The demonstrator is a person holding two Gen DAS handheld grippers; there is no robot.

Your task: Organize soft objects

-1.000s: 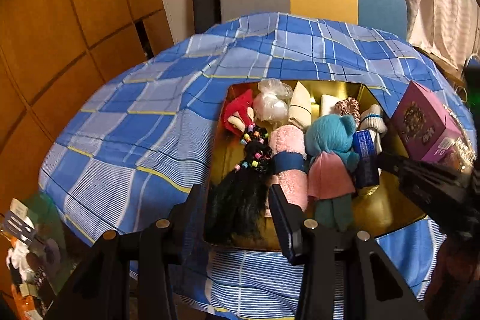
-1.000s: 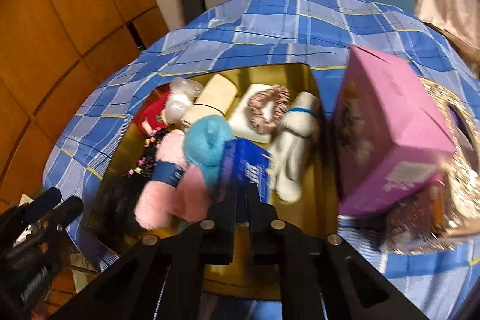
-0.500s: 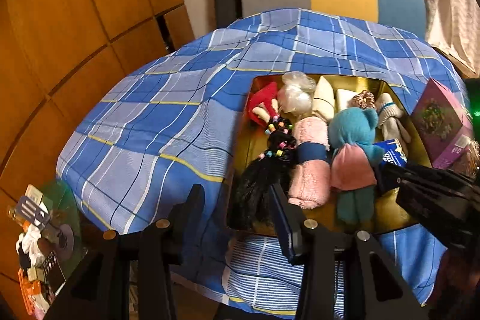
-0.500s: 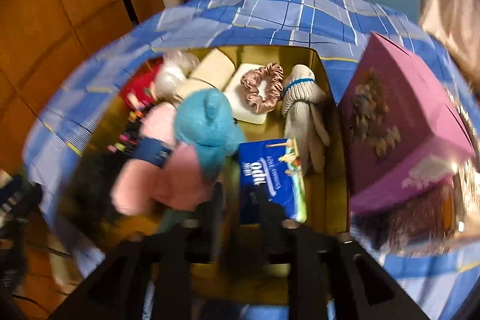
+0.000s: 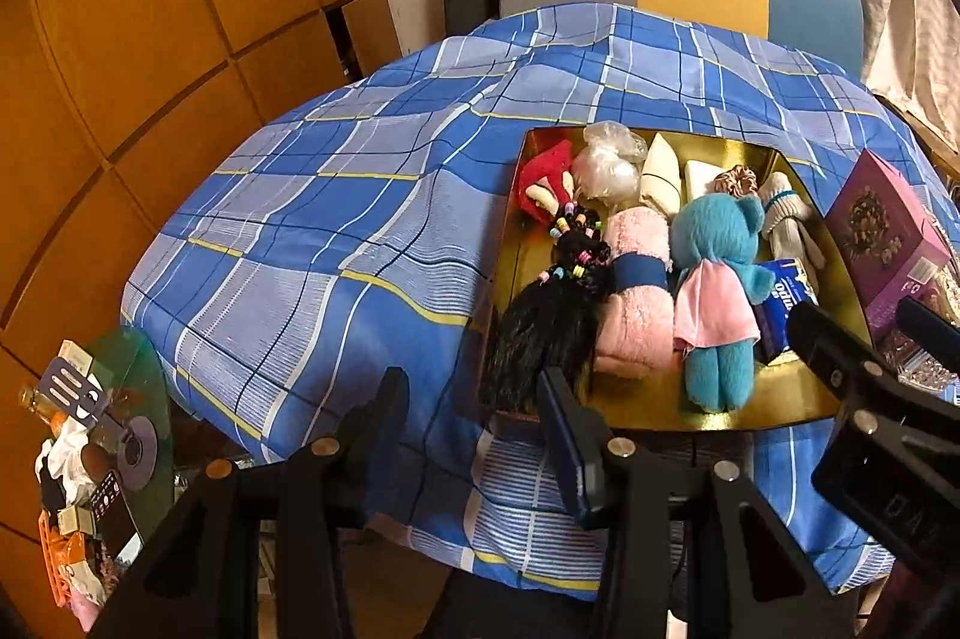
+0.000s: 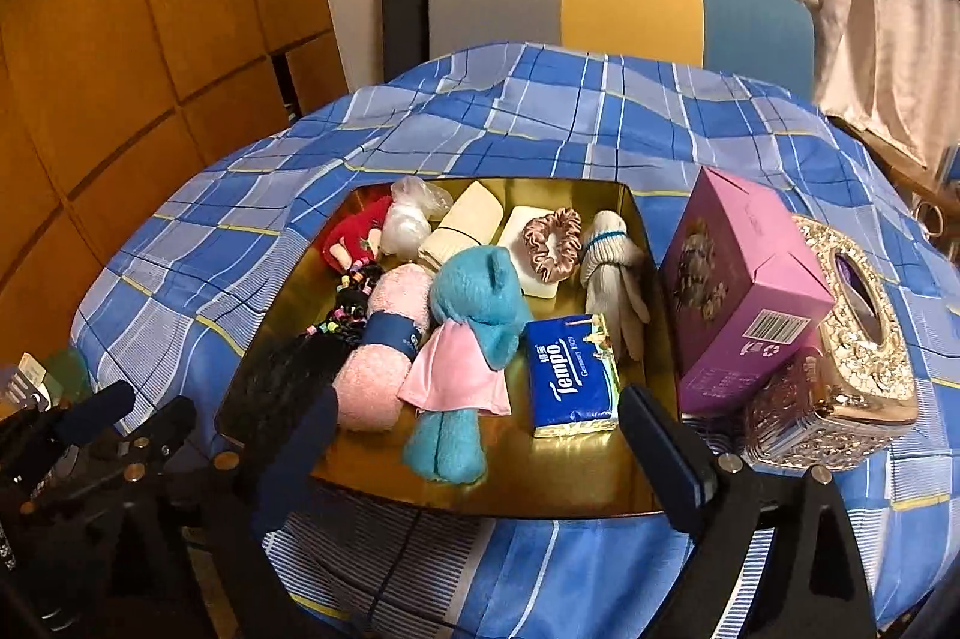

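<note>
A gold tray (image 6: 480, 483) on the blue plaid tablecloth holds soft things: a blue Tempo tissue pack (image 6: 570, 375), a teal bear in a pink dress (image 6: 468, 333), a pink rolled towel (image 6: 378, 339), a black braided wig (image 6: 288, 375), a red doll (image 6: 354, 237), a pink scrunchie (image 6: 552, 237) and a white glove (image 6: 612, 267). My right gripper (image 6: 480, 453) is open and empty, pulled back at the tray's near edge. My left gripper (image 5: 474, 435) is open and empty, off the tray's (image 5: 720, 417) near left corner, by the wig (image 5: 540, 333).
A purple carton (image 6: 744, 285) and a jewelled gold tissue box (image 6: 852, 333) stand right of the tray. A grey, yellow and blue chair (image 6: 618, 3) is behind the table. Wooden panels are on the left. Clutter lies on the floor at the lower left (image 5: 90, 453).
My right gripper has opened, let go of the blue tissue pack in the tray, and drawn back. My left gripper has pulled back and left from the tray.
</note>
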